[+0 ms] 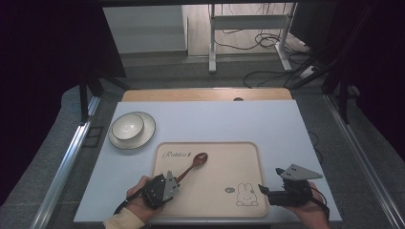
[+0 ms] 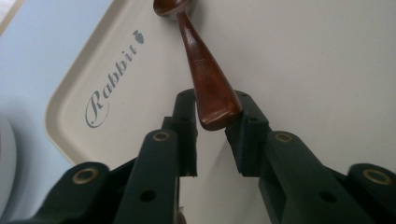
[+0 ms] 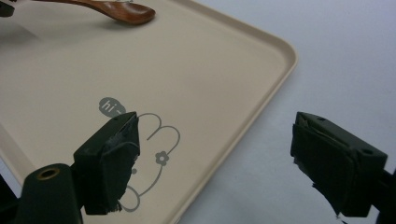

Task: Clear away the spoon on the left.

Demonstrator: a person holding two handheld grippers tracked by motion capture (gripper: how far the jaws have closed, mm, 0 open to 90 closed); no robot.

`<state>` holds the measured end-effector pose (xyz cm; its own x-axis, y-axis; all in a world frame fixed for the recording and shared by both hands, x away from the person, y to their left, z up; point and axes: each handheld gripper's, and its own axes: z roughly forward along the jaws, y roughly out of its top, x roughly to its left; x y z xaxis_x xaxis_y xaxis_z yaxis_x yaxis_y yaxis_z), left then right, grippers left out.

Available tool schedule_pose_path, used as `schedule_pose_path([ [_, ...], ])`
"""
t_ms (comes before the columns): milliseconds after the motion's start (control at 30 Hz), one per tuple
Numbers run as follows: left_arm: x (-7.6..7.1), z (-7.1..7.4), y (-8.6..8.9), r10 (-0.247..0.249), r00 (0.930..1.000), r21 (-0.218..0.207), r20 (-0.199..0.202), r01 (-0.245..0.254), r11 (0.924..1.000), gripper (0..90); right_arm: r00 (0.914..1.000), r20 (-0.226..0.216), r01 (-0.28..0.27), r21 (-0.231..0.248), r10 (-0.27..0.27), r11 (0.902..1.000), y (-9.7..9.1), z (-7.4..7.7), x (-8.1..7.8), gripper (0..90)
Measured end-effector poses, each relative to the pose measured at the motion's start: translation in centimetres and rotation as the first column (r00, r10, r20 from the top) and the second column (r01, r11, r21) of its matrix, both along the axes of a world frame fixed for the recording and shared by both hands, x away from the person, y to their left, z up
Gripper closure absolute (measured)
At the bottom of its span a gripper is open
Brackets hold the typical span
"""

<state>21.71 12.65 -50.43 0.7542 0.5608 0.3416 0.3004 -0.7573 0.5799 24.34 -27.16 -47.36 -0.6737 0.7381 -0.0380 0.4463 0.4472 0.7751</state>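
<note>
Left gripper: jaws flank the spoon handle's tip, not visibly clamped.
Right gripper: wide open, straddling the tray edge.
Risk: shallow hold, spoon may slip out.

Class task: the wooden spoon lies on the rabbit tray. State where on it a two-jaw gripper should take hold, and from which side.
Grip the wooden spoon at the broad end of its handle, coming from the person's near-left side along its length. The handle lies flat on the tray, widening toward that end, and the left gripper already straddles it there.
</note>
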Motion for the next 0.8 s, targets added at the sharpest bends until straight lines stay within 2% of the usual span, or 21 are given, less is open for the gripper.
schedule_pose_path([
  [100, 0.1, 0.1, 0.2, 0.009, 0.9999, -0.022, -0.011, -0.01, 0.9997, 63.3, 1.0, -0.001, 0.002, 0.0, -0.002, 1.0, 0.0, 0.0, 0.0, 15.6],
  [167, 0.3, 0.3, 0.5, 0.019, 0.9993, -0.06, -0.031, -0.021, 0.998, 57.0, 1.0, -0.001, 0.004, 0.0, -0.004, 1.0, -0.1, 0.0, 0.0, 15.6],
  [233, 0.4, 0.3, 0.6, 0.025, 0.9989, -0.071, -0.039, -0.027, 0.9971, 47.4, 1.0, -0.002, 0.005, 0.001, -0.005, 1.0, -0.1, 0.0, 0.0, 15.6],
  [267, 0.5, 0.4, 0.7, 0.028, 0.9985, -0.078, -0.046, -0.032, 0.9965, 47.4, 1.0, -0.002, 0.005, 0.001, -0.005, 1.0, -0.1, 0.0, 0.0, 15.6],
  [300, 0.6, 0.4, 0.8, 0.03, 0.9975, -0.091, -0.063, -0.036, 0.9952, 37.6, 1.0, -0.002, 0.004, 0.001, -0.004, 1.0, -0.1, 0.0, 0.0, 15.6],
  [367, 0.7, 0.4, 1.0, 0.035, 0.9965, -0.112, -0.076, -0.044, 0.9927, 34.8, 1.0, -0.002, 0.003, 0.001, -0.003, 1.0, -0.1, 0.0, 0.0, 15.6],
  [433, 0.8, 0.6, 1.1, 0.026, 0.9956, -0.113, -0.09, -0.036, 0.9929, 25.2, 1.0, -0.002, 0.005, 0.002, -0.005, 1.0, -0.1, 0.0, 0.0, 15.6],
  [533, 0.9, 0.7, 1.3, 0.024, 0.9939, -0.147, -0.108, -0.039, 0.9883, 20.7, 1.0, -0.001, 0.005, 0.001, -0.005, 1.0, -0.1, 0.0, 0.0, 15.6],
  [600, 0.9, 0.9, 1.5, 0.027, 0.9952, -0.141, -0.094, -0.04, 0.9892, 19.3, 1.0, 0.0, 0.005, 0.001, -0.005, 1.0, -0.1, 0.1, 0.0, 15.6],
  [800, 0.9, 1.1, 1.6, 0.036, 0.9959, -0.16, -0.083, -0.049, 0.986, 18.9, 1.0, 0.0, 0.005, 0.002, -0.005, 1.0, -0.1, 0.1, 0.0, 15.6],
])
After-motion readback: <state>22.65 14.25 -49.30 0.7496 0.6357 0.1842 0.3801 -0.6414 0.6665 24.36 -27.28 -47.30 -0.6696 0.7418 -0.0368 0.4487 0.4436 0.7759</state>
